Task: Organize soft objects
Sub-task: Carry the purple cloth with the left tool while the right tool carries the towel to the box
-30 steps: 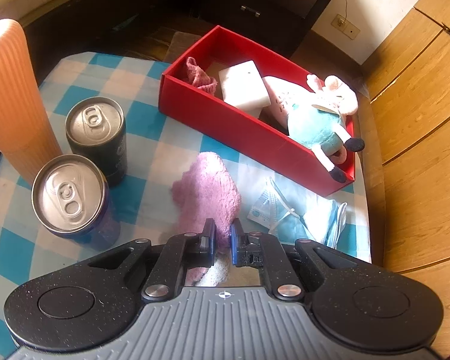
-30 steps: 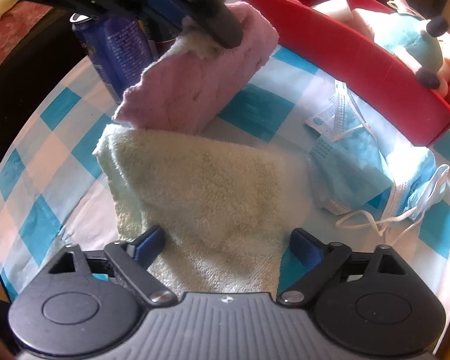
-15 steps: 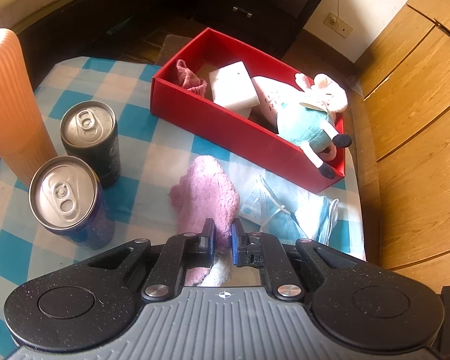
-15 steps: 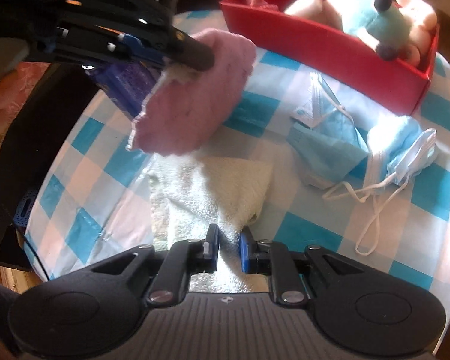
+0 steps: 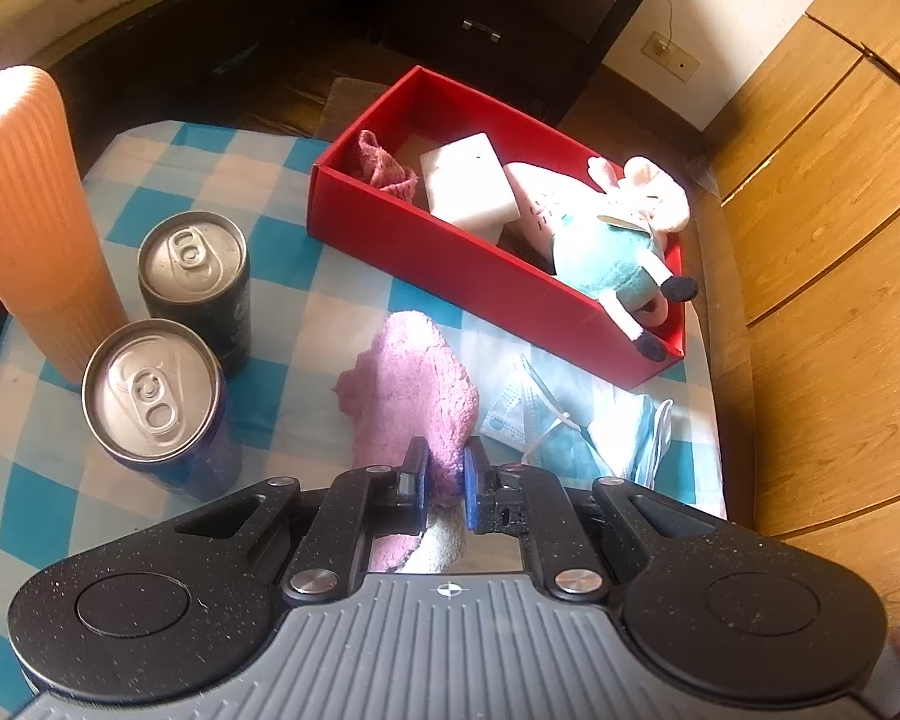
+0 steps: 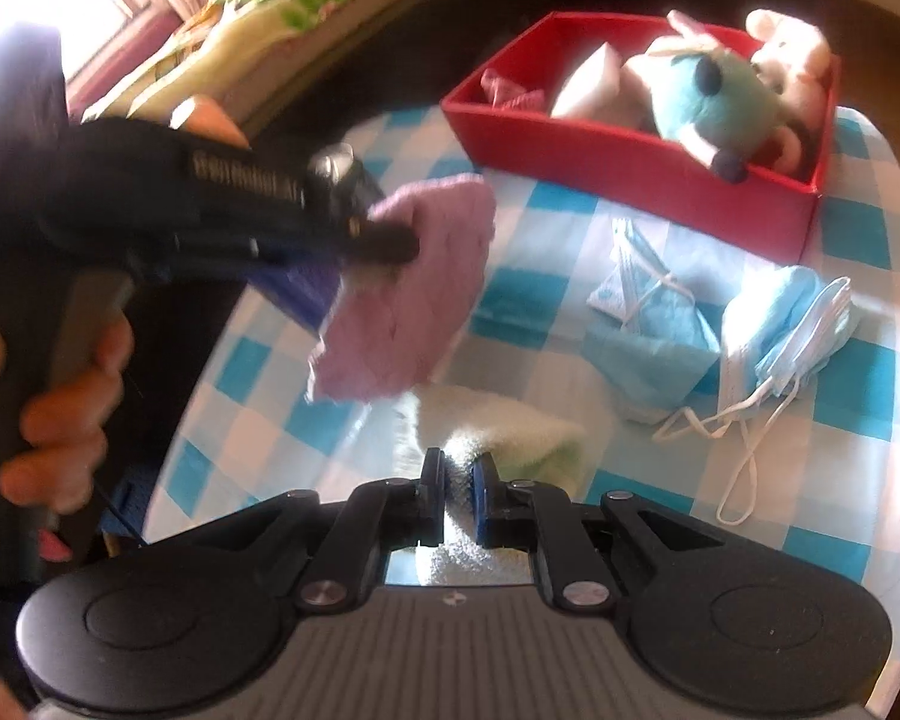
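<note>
grippers both busy: my left gripper (image 5: pixel 446 471) is pinching the pink cloth (image 5: pixel 411 399), which hangs above the checked tablecloth (image 5: pixel 282 276) just in front of the red box (image 5: pixel 450 258). my right gripper (image 6: pixel 457 495) is pressed together on a fold of the pale green towel (image 6: pixel 510 432), nearer me than the box and beside the blue face masks (image 6: pixel 720 330), which lie just in front of the box. inside the box i see a plush toy (image 5: pixel 615 240), a white sponge (image 5: pixel 468 186) and a reddish rag (image 5: pixel 384 162). two cans (image 5: pixel 192 276) and a ribbed orange cup (image 5: pixel 30 210) stand well to the left of the box.
</note>
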